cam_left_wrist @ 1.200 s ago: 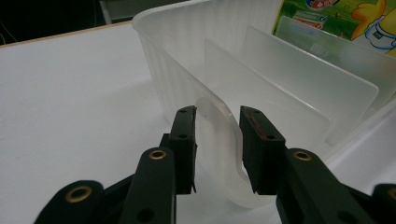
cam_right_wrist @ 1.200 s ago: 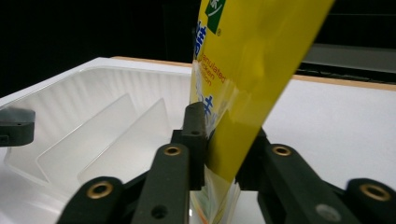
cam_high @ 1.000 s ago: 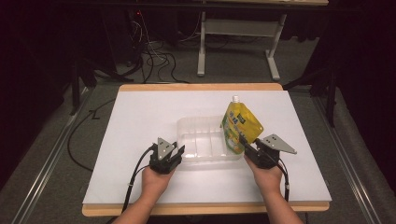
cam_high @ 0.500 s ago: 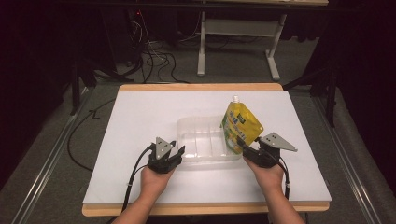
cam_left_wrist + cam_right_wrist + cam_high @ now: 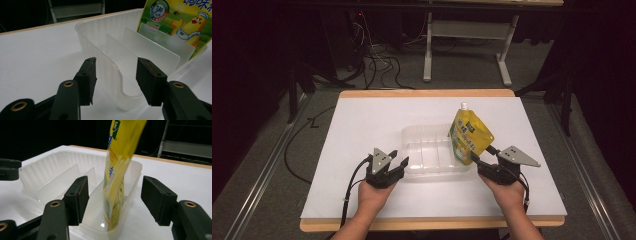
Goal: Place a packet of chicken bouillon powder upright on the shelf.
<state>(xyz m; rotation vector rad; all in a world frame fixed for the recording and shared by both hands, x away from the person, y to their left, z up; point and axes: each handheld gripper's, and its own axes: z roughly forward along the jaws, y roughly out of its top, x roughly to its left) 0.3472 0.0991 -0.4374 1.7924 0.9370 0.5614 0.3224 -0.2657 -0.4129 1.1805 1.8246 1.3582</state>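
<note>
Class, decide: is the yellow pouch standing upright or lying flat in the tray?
Upright, slightly tilted: the pouch stands in the tray's right end compartment, spout on top.

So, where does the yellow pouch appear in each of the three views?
High view: yellow pouch stands right of centre, in the right end of the clear tray.
Left gripper view: pouch at the top right, behind the dividers.
Right gripper view: pouch at the centre, upright in the tray.
Shared landmark: the clear tray.

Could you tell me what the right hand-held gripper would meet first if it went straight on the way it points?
Most likely the yellow pouch, standing upright in the end compartment of the clear tray. The right hand-held gripper, its jaws just opened, has the pouch and the tray's near wall between them; which it touches first is hard to judge.
</note>
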